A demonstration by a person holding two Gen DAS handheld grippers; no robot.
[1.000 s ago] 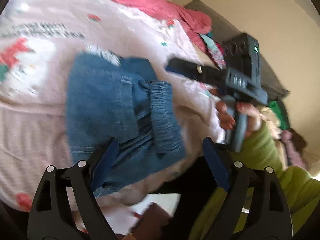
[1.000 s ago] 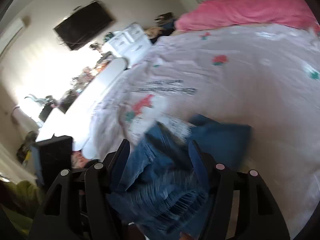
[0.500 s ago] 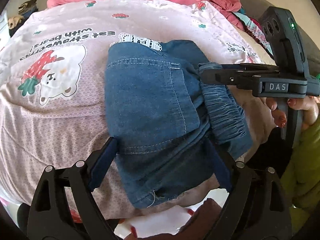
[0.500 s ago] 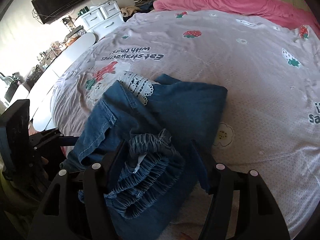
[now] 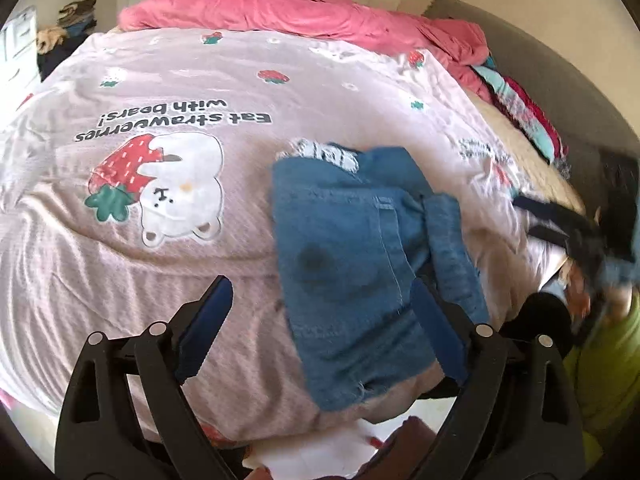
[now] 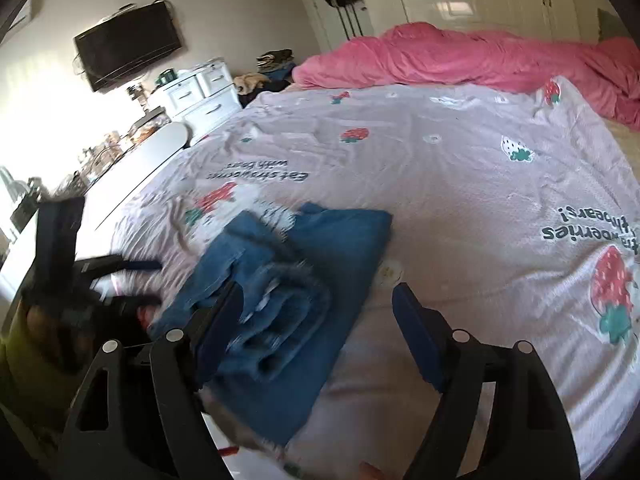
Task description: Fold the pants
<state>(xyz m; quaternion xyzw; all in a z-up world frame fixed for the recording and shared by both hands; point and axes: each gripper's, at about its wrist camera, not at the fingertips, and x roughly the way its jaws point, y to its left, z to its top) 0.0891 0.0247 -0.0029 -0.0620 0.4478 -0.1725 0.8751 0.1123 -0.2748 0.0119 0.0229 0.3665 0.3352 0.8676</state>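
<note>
left wrist view | folded denim pants (image 5: pixel 352 280) are lying at the bedspread's (image 5: pixel 160 272) near edge | left gripper (image 5: pixel 320 328) and right gripper (image 6: pixel 316 320) are both spreading wider, gripping nothing | risk: elastic waistband (image 6: pixel 280 312) is bunching loosely on top, probably unrolling or sliding off the edge if snagged

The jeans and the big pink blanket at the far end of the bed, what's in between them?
Only bedspread, printed with strawberries; nothing else lies between the jeans and the pink blanket. Both views show it.
</note>
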